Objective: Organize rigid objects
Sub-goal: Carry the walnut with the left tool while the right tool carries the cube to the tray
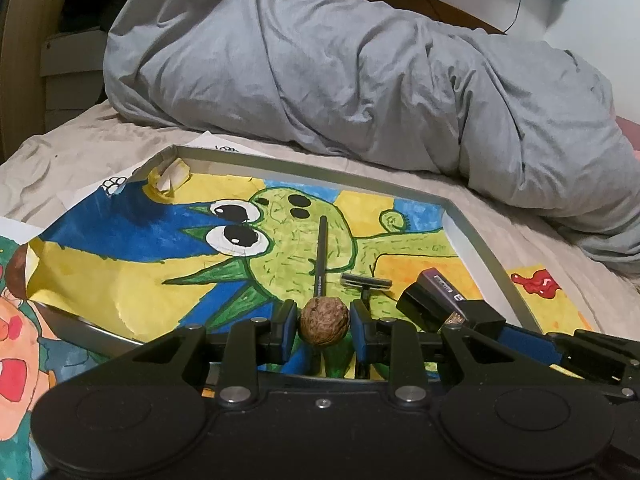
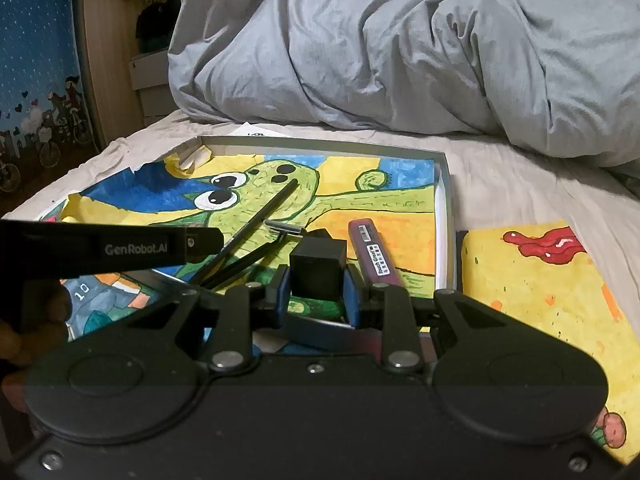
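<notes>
- Your left gripper point(image 1: 324, 330) is clamped on a walnut point(image 1: 324, 321), its blue pads pressing the shell from either side, just over the near edge of the shallow grey tray point(image 1: 472, 236)
- Your right gripper point(image 2: 316, 292) is closed on a black cube point(image 2: 318, 270), held upright between the pads, also over the near part of the tray and to the right of the walnut
- Already lying on the painted cactus sheet point(image 1: 280, 232) inside the tray: a black pencil point(image 1: 321, 256) with its long axis running away from you toward the far rim, a small razor point(image 1: 365, 282) just right of the pencil's near end, and a purple lead case point(image 2: 370, 250) nearer the tray's right wall
- In the right wrist view a second dark stick seems to lie beside the pencil; you cannot tell what it is
- Both loads look ready to be set down inside the tray, I judge; the bare patch for the walnut lies left of the pencil, toward the cartoon eyes, so your left gripper is the nearer one for that spot
- The cube's open spot looks to be between the razor and the lead case, straight ahead of your right gripper
- The walnut is round and may roll on the sheet, so lower it until it touches before parting the jaws
</notes>
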`<control>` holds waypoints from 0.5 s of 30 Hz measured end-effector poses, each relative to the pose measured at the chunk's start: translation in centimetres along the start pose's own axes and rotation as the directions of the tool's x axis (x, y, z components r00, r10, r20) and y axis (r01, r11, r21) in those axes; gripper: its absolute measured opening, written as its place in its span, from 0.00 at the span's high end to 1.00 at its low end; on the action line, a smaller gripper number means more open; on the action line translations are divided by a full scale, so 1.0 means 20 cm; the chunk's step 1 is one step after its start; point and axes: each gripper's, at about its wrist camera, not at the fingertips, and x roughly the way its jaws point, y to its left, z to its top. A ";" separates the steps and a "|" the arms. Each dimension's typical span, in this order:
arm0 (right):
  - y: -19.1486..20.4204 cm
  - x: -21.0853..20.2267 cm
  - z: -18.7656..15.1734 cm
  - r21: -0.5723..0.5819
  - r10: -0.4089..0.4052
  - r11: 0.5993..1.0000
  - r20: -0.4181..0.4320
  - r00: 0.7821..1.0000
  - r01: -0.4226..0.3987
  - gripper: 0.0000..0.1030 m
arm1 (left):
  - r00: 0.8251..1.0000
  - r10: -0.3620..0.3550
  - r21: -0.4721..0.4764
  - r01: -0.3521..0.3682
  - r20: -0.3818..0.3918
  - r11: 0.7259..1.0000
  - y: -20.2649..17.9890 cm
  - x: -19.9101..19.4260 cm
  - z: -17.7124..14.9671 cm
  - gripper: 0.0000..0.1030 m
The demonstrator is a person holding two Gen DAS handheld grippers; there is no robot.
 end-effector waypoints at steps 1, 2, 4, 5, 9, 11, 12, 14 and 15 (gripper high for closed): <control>0.00 0.00 0.00 -0.002 -0.001 1.000 0.000 1.000 0.001 0.81 | 1.000 0.001 0.000 -0.001 -0.002 1.000 0.00 0.00 0.00 0.71; 0.00 0.00 0.00 -0.002 -0.001 1.000 0.000 1.000 0.001 0.81 | 1.000 0.001 0.000 -0.001 -0.003 1.000 0.00 0.00 0.00 0.71; 0.00 0.00 0.00 0.000 -0.001 1.000 0.000 1.000 0.001 0.81 | 1.000 0.004 0.000 -0.004 -0.008 1.000 0.00 0.01 -0.01 0.71; 0.00 0.00 0.00 0.000 0.000 1.000 0.000 1.000 0.000 0.80 | 1.000 0.004 -0.002 -0.004 -0.011 1.000 0.01 0.01 -0.01 0.70; 0.01 0.00 0.00 -0.003 -0.001 1.000 -0.004 1.000 0.001 0.80 | 1.000 0.011 0.013 -0.011 -0.011 1.000 0.00 0.00 -0.02 0.70; 0.01 0.00 0.00 -0.004 -0.001 1.000 -0.011 1.000 0.001 0.80 | 1.000 0.011 0.007 -0.011 -0.013 1.000 0.00 0.00 -0.02 0.70; 0.01 0.00 0.00 -0.004 -0.001 1.000 -0.014 1.000 0.001 0.80 | 1.000 0.015 0.005 -0.015 -0.014 1.000 0.00 -0.01 -0.02 0.70; 0.01 0.00 0.00 -0.004 0.000 1.000 -0.013 1.000 0.000 0.80 | 1.000 0.025 -0.010 -0.025 -0.018 1.000 0.01 -0.02 -0.01 0.70; 0.00 -0.01 0.00 -0.004 0.002 1.000 -0.011 1.000 -0.002 0.80 | 0.999 0.030 -0.016 -0.030 -0.018 0.999 0.01 -0.02 -0.01 0.70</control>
